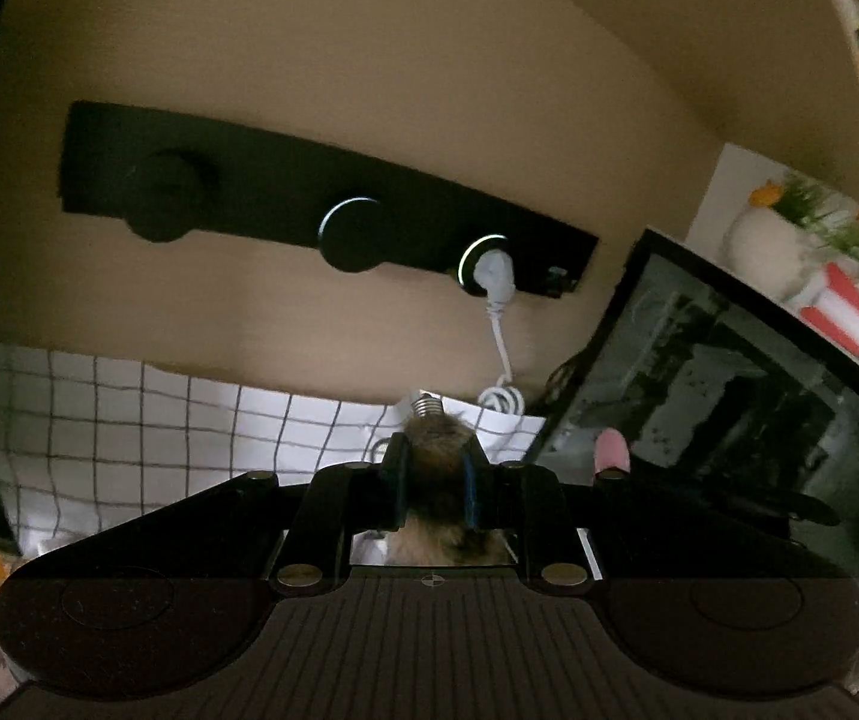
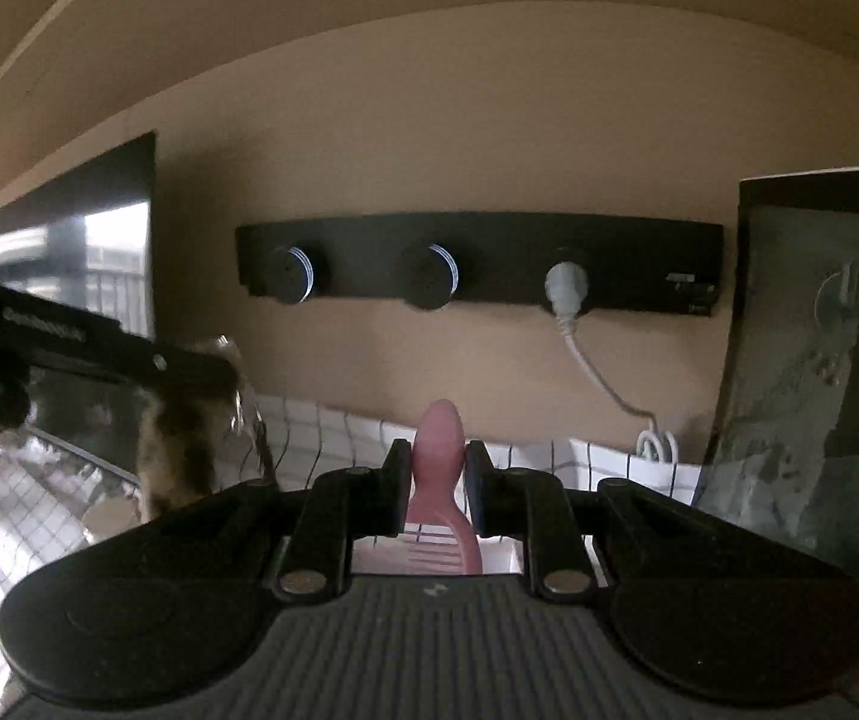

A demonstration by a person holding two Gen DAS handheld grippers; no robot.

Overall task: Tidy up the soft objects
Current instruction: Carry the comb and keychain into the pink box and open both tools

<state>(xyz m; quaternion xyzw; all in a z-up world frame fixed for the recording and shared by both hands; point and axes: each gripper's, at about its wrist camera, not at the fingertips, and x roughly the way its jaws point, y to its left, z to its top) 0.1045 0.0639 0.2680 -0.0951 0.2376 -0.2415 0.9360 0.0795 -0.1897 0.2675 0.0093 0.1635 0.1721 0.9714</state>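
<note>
I had both tools loaded and raised above the surface (image 2: 321, 426), with its checked cloth, facing the wall's black socket strip (image 2: 477, 264). My left tool (image 1: 436, 468) was clamped tight on a brown furry toy (image 1: 436, 450), which bulged out between the jaws. My right tool (image 2: 436, 474) was pinched on the handle of a pink comb (image 2: 441, 438). I judged this the carrying step: both things lifted, neither yet sorted. Next I would need to pick a spot for each and lower it before letting go.
</note>
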